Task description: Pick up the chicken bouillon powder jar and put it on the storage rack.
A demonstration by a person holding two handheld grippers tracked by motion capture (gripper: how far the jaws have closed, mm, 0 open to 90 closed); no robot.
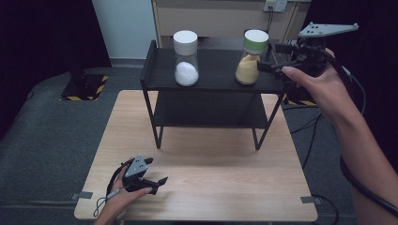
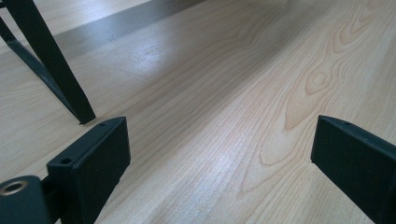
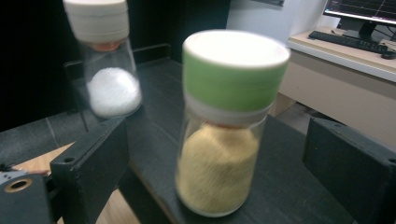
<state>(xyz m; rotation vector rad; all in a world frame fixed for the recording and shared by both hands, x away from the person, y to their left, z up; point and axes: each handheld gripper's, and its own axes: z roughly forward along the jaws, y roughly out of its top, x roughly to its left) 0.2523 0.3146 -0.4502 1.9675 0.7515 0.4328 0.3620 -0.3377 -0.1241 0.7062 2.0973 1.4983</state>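
Dark curtains ring a pale wooden table (image 1: 202,154) bearing a black two-tier shelf (image 1: 213,75), and on its top board stand two jars. My right gripper (image 1: 270,68) hangs at the shelf's right end with its jaws spread wide and nothing pressed between them. The green-lidded jar (image 3: 226,126) of yellow grains stands straight ahead of them, roughly centred in the gap, with air on both sides; the picture is a little blurred, so I judge, rather than see, that neither pad touches the glass. Its long axis runs upright, lid up and base flat on the board, crosswise to my level jaws, so any grasp would take it across the belly. The white-lidded jar (image 3: 105,60) stands beyond my left-hand jaw, farther along the shelf and well apart. My left gripper (image 1: 155,178) rests low at the table's near edge, jaws apart over bare wood, with a shelf leg (image 2: 51,65) ahead to their left. My right hand is plainly the nearer one.
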